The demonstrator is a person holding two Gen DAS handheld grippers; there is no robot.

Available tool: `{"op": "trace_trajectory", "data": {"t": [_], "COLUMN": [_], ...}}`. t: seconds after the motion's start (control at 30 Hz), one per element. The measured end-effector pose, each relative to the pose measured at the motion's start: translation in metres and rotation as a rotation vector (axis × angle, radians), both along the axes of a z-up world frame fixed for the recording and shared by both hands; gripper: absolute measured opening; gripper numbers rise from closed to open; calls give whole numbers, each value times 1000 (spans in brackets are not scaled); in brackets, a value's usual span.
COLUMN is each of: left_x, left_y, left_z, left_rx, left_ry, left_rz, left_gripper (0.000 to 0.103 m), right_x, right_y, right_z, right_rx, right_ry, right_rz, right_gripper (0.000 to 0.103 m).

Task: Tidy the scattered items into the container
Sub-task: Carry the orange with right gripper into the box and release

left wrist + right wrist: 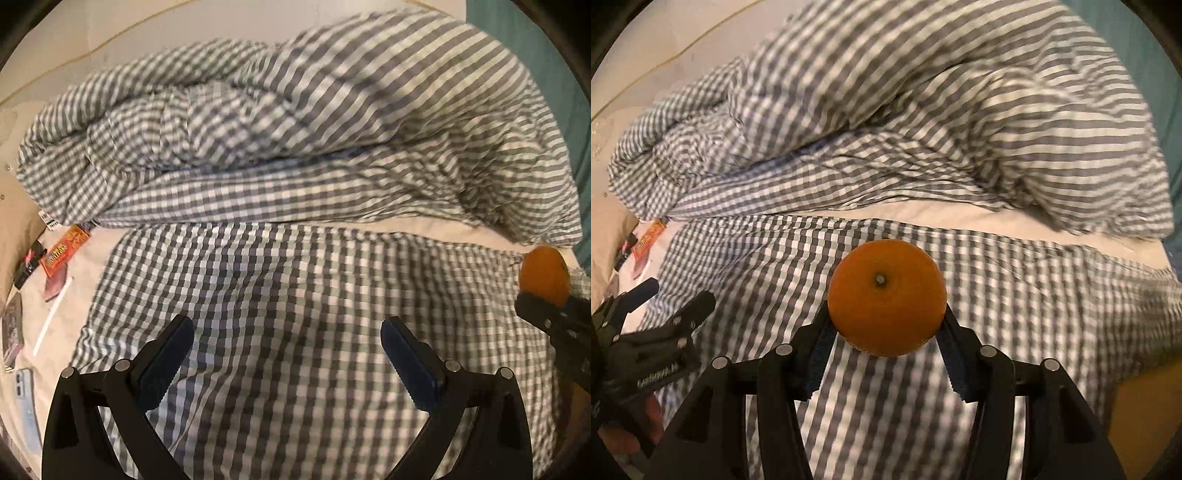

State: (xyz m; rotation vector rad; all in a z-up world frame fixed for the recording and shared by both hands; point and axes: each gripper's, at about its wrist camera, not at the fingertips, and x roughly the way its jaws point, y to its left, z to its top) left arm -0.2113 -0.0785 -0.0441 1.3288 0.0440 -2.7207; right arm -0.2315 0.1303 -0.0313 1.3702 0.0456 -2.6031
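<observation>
Your right gripper (886,332) clamps the orange (886,297); left gripper (288,354) gapes empty; no container visible, small items (59,254) remain on the bed (369,225).

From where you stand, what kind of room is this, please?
Most likely a bedroom. A rumpled gingham duvet is piled on a bed with a pale sheet, and snack packets lie at its edge. The right gripper holds an orange above the bedding.

A: Colours?
B: My right gripper (886,332) was black with blue pads (816,354), the orange (886,295) plain orange. My left gripper (288,354) was black too.
A: Bedding?
B: Duvet (295,147) grey-white gingham, sheet (59,332) cream, packet (64,251) orange-red.
</observation>
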Motion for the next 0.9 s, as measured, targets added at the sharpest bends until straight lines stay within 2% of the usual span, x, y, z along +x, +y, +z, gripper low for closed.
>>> {"op": "trace_trajectory", "data": {"t": [0.23,0.4,0.63,0.9], "left_x": [44,83,123,149], "left_y": [37,73,133,233], "left_z": [42,67,77,78], "left_rx": [2,4,42,31], "left_ry": [45,82,76,69], "left_rz": [-39,-88,-126,-244], "left_gripper": [103,103,103,103], "right_x": [67,114,171,198], "right_y": [44,82,151,245], "right_z": [47,64,74,76], "right_rx": [13,13,-9,19], "right_ry": [49,72,86,85], "right_rz": [-53,-102,-175,-294], "right_gripper": [53,53,53,53]}}
